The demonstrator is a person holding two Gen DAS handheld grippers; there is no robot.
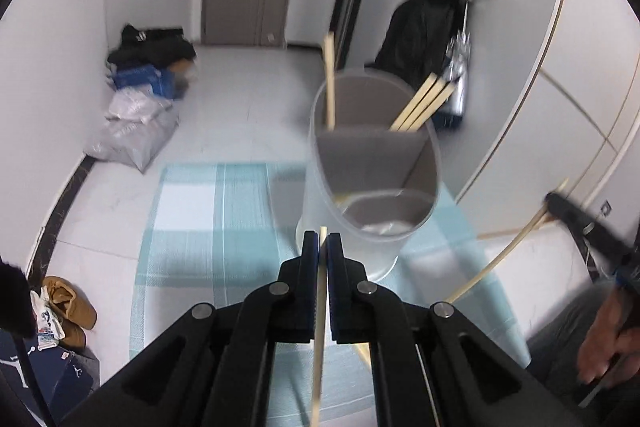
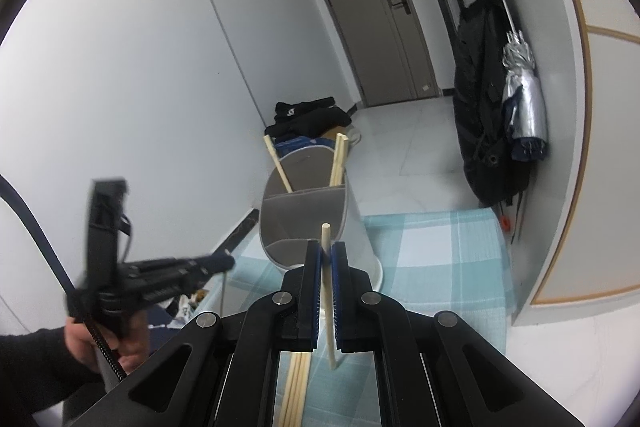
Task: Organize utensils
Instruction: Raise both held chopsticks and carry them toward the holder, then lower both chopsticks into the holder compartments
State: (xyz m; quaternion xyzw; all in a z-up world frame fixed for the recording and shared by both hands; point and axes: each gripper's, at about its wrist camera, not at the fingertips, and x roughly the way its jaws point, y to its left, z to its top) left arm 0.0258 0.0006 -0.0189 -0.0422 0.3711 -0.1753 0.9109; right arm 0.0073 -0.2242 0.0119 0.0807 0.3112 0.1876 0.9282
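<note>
A pale wooden chopstick (image 1: 320, 327) is pinched between the nearly closed blue-padded fingers of the left gripper (image 1: 323, 241), its tip poking just past the fingertips. A second pale wooden chopstick (image 2: 328, 291) is clamped slightly tilted in the right gripper (image 2: 327, 251), whose jaws are likewise pressed together on it. Just ahead of both grippers a translucent white plastic utensil holder with grey dividers (image 1: 372, 167) is seen standing on a light blue and white checked mat (image 1: 208, 227). Several chopsticks (image 1: 420, 103) are leaned in its far compartment; the near compartments look mostly bare. More loose chopsticks (image 2: 296, 387) are seen lying on the mat below the right gripper.
</note>
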